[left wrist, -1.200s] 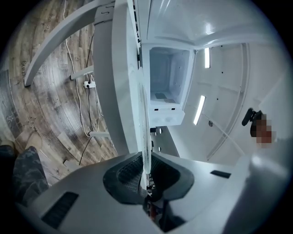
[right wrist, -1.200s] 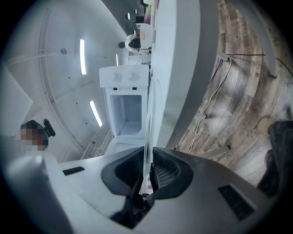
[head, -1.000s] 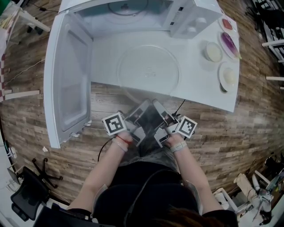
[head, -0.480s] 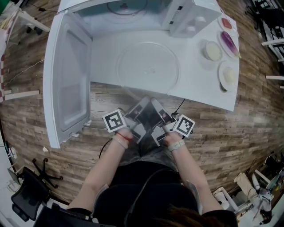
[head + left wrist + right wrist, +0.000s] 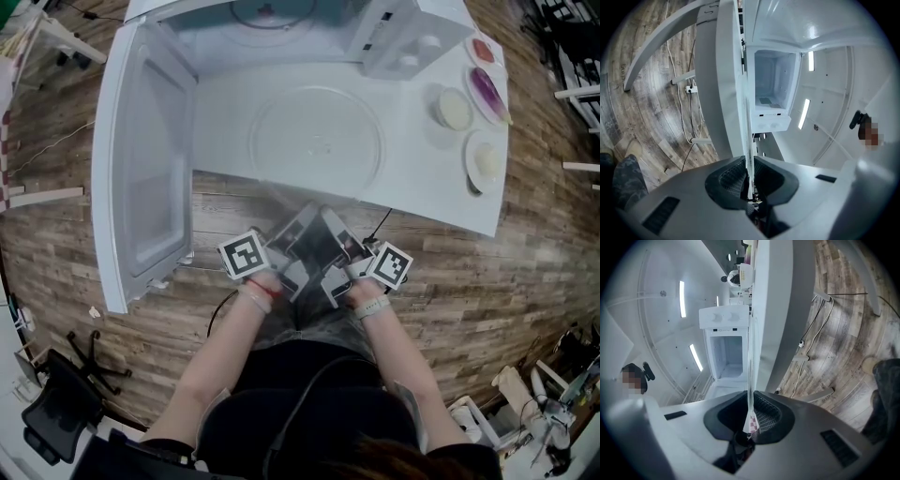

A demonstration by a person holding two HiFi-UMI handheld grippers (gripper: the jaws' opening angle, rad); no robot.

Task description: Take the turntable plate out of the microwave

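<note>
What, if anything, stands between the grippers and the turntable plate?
Nothing visible. The near rim of the turntable plate sits between the jaws of the left gripper and of the right gripper, whose jaws have just been closing on it.

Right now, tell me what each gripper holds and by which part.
Both hold the glass turntable plate by its near rim: the left gripper is clamped on it, and the right gripper, whose jaws have just been closing, also pinches it.

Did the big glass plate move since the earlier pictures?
No. The turntable plate lies in the same spot over the white table, its near rim still poking past the table's front edge.
</note>
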